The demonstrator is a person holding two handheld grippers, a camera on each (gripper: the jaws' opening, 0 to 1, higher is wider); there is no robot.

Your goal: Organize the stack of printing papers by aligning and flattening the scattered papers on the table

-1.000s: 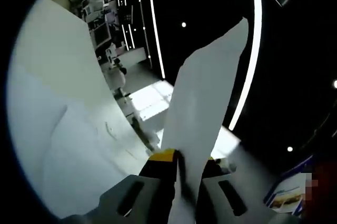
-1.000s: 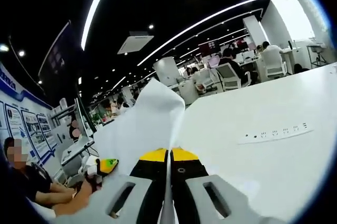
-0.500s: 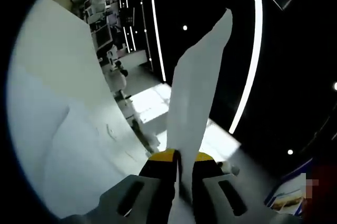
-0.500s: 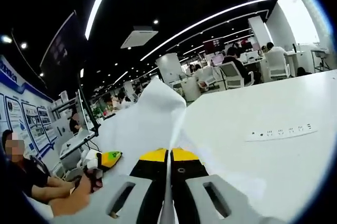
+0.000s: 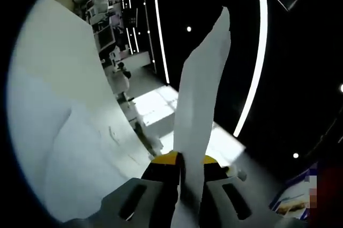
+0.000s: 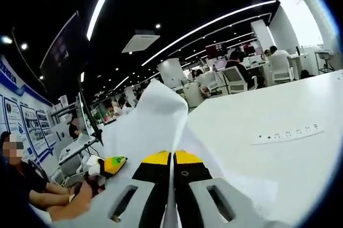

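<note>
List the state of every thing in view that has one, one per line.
Left hand-held gripper: shut on paper.
Right hand-held gripper: shut on paper.
Paper: lifted, gripped at both ends, standing edge-on in the left gripper view, bowed in the right gripper view.
Table: white, bare here.
Power strip: lying flat on table, nothing plugged in.

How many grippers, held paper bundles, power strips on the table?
Grippers: 2, left gripper, right gripper, both shut on paper
Held paper: 1
Power strip on the table: 1
Total: 4
</note>
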